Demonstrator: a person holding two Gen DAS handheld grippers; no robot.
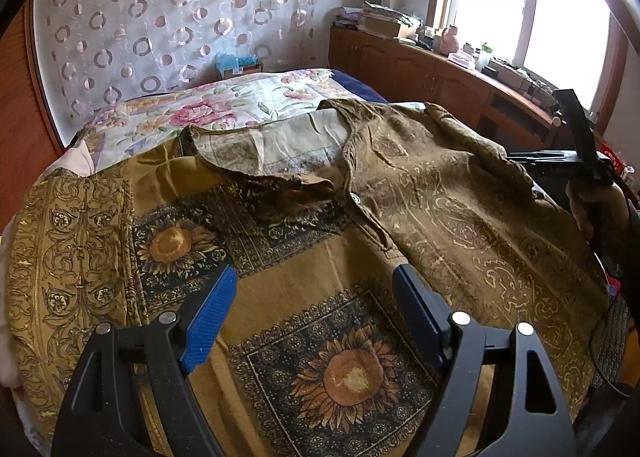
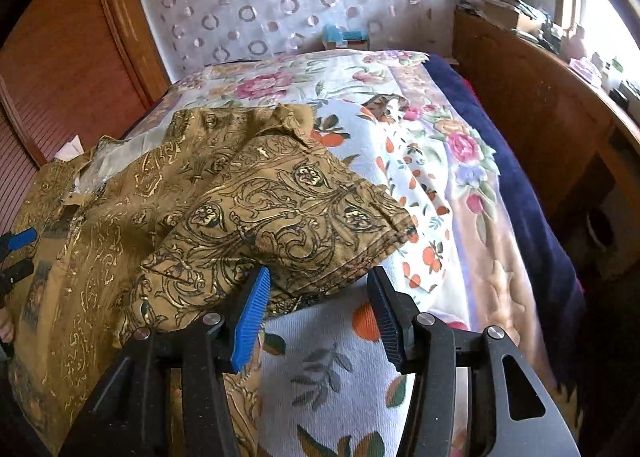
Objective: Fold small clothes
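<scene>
Shirt (image 1: 400, 185) one, left gripper (image 1: 312, 309) jaws released, right gripper (image 2: 320, 309) jaws released.

I am working in a home bedroom: a bed (image 2: 460, 161) with a floral bedspread (image 1: 224, 105), a circle-patterned curtain (image 1: 160, 17) behind it, a wooden cabinet (image 1: 420, 69) crowded with household clutter under a bright window (image 1: 560, 17), and a wooden wardrobe door (image 2: 60, 77).

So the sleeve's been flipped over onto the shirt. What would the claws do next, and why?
Probably pull the right claw back clear of the sleeve: its jaws stand apart with the cuff lying loose between them, folded over the shirt. Then the left claw, open above the shirt, could take the other side.
</scene>
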